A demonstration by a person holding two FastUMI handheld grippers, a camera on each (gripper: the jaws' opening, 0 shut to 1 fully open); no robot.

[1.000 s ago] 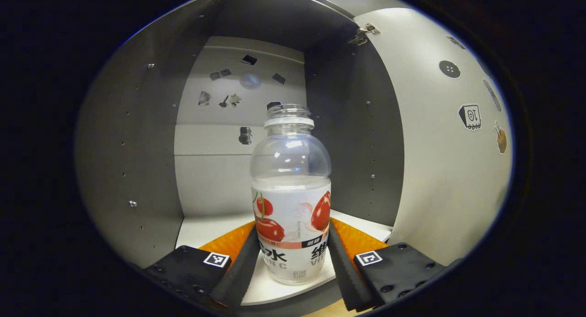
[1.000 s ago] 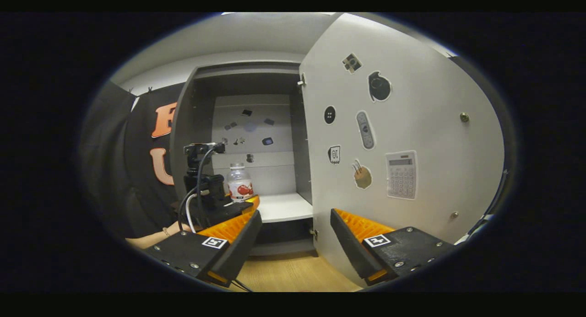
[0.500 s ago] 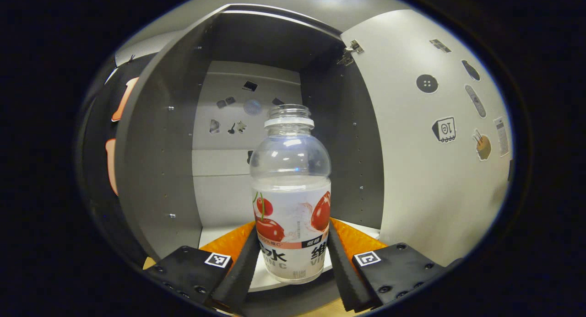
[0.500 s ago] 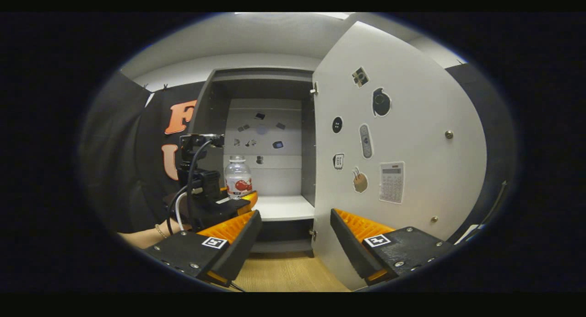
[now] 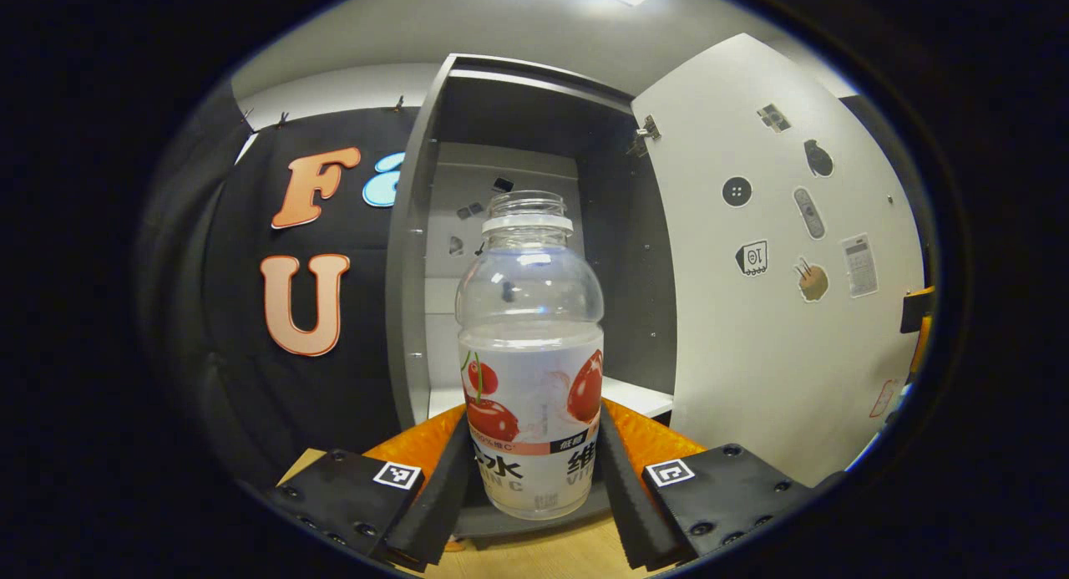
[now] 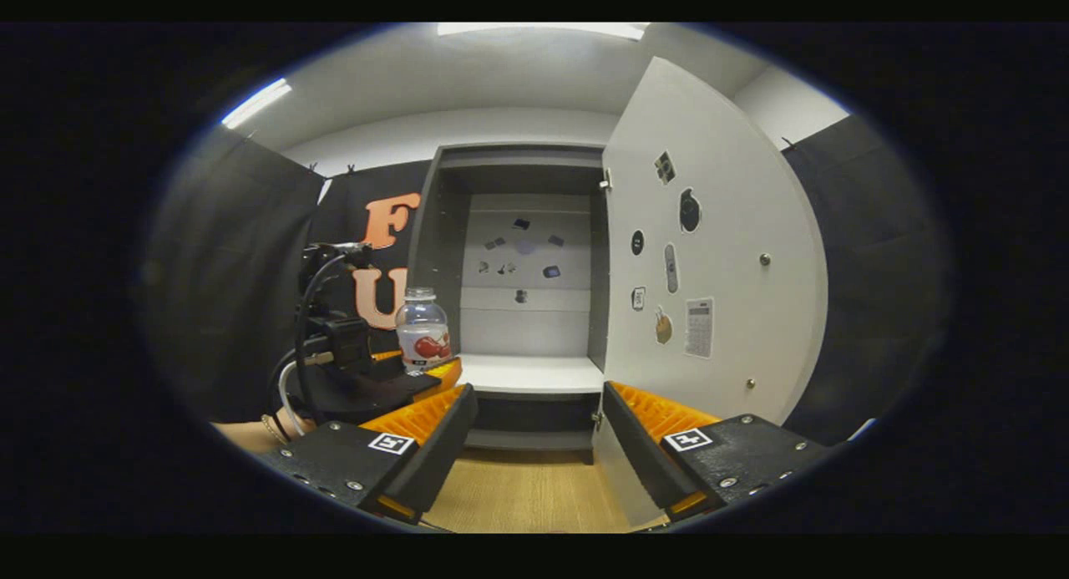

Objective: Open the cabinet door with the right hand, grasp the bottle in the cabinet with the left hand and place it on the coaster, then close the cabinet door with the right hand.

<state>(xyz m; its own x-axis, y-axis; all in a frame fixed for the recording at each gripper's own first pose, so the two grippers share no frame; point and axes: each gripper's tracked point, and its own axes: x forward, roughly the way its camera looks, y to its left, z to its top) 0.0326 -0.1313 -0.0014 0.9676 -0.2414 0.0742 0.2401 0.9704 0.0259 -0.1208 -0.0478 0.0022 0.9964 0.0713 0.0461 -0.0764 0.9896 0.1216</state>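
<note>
In the left gripper view the left gripper has its two fingers pressed against either side of the bottle, clamping it low on the label. The bottle is upright, clear, with no cap on its neck and a little pale liquid in the lower part; its label carries red cherries. It is held in front of the cabinet, off the shelf, with the wooden table showing just below its base. The cabinet door stands wide open on the right, its inner face dotted with small stickers. In the right gripper view the right gripper has its fingers spread well apart with nothing between them, hanging over the table in front of the open cabinet. The door is swung out toward the right, near that gripper's right finger; whether they touch I cannot tell. To the left of the cabinet in this view the left gripper holds the bottle upright, clear of the shelf, and part of a person's arm shows behind it.
</note>
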